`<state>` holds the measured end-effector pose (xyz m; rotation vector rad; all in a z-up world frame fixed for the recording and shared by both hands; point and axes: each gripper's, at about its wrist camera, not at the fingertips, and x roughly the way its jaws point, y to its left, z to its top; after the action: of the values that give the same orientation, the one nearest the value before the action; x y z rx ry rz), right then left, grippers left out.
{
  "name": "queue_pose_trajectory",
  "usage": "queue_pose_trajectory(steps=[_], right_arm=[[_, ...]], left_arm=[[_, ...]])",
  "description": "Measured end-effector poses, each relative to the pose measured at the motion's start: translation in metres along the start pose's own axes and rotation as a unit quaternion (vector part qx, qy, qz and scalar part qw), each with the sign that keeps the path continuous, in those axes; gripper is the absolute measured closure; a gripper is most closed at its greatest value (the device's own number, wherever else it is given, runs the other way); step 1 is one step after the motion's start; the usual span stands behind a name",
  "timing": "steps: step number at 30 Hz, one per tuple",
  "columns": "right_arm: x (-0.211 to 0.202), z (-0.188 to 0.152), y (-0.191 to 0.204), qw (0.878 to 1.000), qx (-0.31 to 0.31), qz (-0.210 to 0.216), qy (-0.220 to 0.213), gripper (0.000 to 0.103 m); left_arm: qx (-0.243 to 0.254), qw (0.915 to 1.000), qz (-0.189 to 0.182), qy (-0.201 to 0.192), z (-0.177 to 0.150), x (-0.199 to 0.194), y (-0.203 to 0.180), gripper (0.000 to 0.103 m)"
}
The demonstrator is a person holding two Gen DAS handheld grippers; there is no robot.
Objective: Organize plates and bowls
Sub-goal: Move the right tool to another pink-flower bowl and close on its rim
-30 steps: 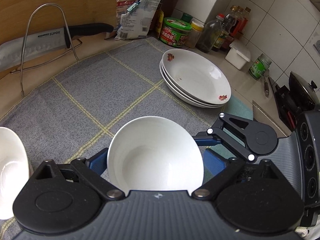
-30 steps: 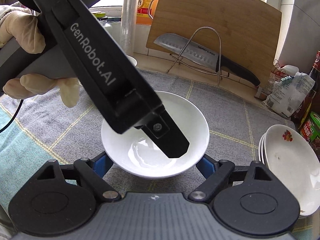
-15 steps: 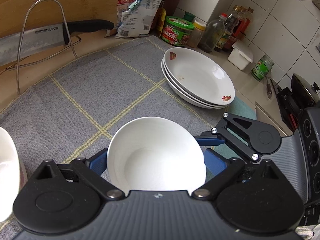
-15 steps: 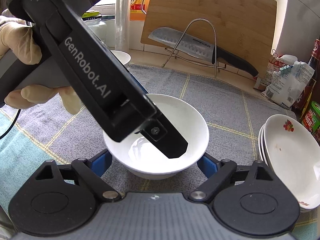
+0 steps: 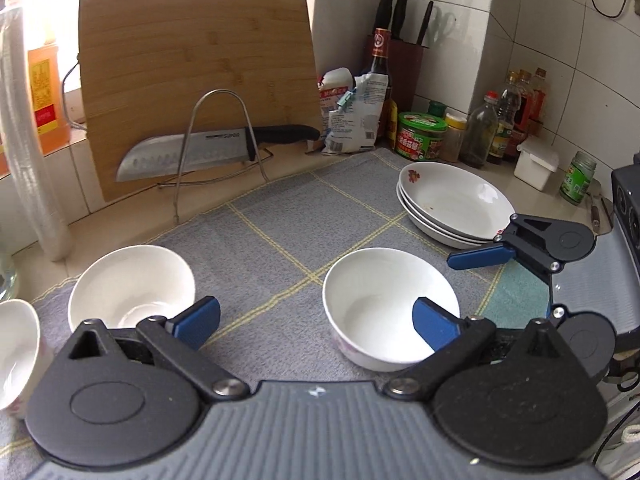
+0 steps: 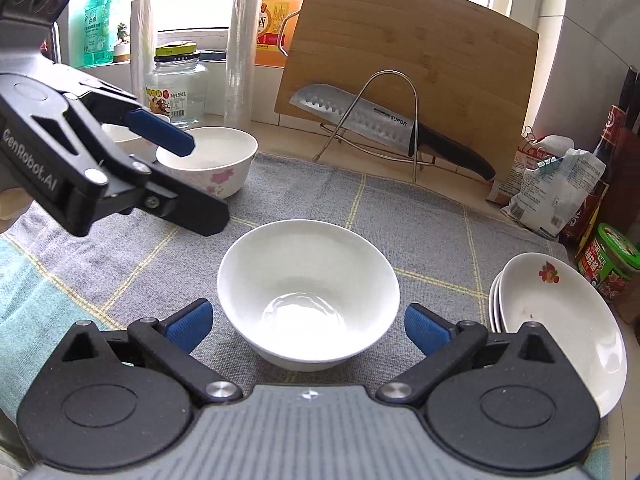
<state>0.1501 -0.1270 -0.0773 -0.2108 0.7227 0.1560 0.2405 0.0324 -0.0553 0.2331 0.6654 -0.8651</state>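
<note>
A plain white bowl (image 6: 308, 280) stands upright on the grey checked cloth (image 6: 400, 232). My right gripper (image 6: 308, 314) straddles it with its jaws opening; both blue pads stand clear of the bowl's sides. My left gripper (image 5: 316, 322) is also opening and holds nothing, its right pad (image 5: 436, 324) in front of that bowl (image 5: 390, 304). From the right wrist it hangs at the upper left as the left gripper (image 6: 202, 184), near a flowered bowl (image 6: 216, 168). Two more bowls (image 5: 132, 284) sit at the left. Three stacked flowered plates (image 5: 452, 200) rest at the right.
A bamboo cutting board (image 5: 196, 80) leans on the back wall behind a wire rack holding a knife (image 5: 188, 152). Bottles, jars and a green tub (image 5: 420, 136) crowd the back right corner. A glass jar (image 6: 176, 88) and a plastic roll (image 6: 240, 40) stand by the window.
Both grippers have let go of the white bowl and spread their jaws. The left gripper pulled out of the bowl and swung left and up, bringing the other bowls into its view.
</note>
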Motion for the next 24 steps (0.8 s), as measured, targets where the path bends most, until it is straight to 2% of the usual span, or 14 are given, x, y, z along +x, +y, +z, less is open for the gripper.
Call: queue_pose_trajectory(steps=[3, 6, 12, 15, 19, 24], right_arm=[[-0.001, 0.004, 0.006, 1.0, -0.001, -0.009, 0.0, 0.0], [-0.001, 0.01, 0.015, 1.0, 0.003, -0.015, 0.001, 0.0], [-0.001, 0.019, 0.039, 1.0, -0.002, -0.03, 0.008, 0.0], [-0.001, 0.023, 0.054, 0.999, -0.009, -0.038, 0.012, 0.0], [0.001, 0.03, 0.065, 0.999, -0.024, -0.031, 0.011, 0.0], [0.011, 0.042, 0.065, 0.999, -0.044, -0.002, 0.006, 0.0]], left_arm=[[-0.02, 0.9992, 0.034, -0.003, -0.015, -0.014, 0.014, 0.001], [-0.047, 0.9976, 0.051, 0.006, -0.029, -0.022, 0.031, 0.001], [-0.082, 0.9944, 0.068, 0.0, -0.051, -0.038, 0.063, 0.001], [-0.093, 0.9936, 0.064, -0.001, -0.057, -0.043, 0.075, 0.001], [-0.097, 0.9925, 0.074, 0.006, -0.061, -0.048, 0.084, 0.001], [-0.106, 0.9902, 0.09, 0.009, -0.062, -0.048, 0.089, 0.001]])
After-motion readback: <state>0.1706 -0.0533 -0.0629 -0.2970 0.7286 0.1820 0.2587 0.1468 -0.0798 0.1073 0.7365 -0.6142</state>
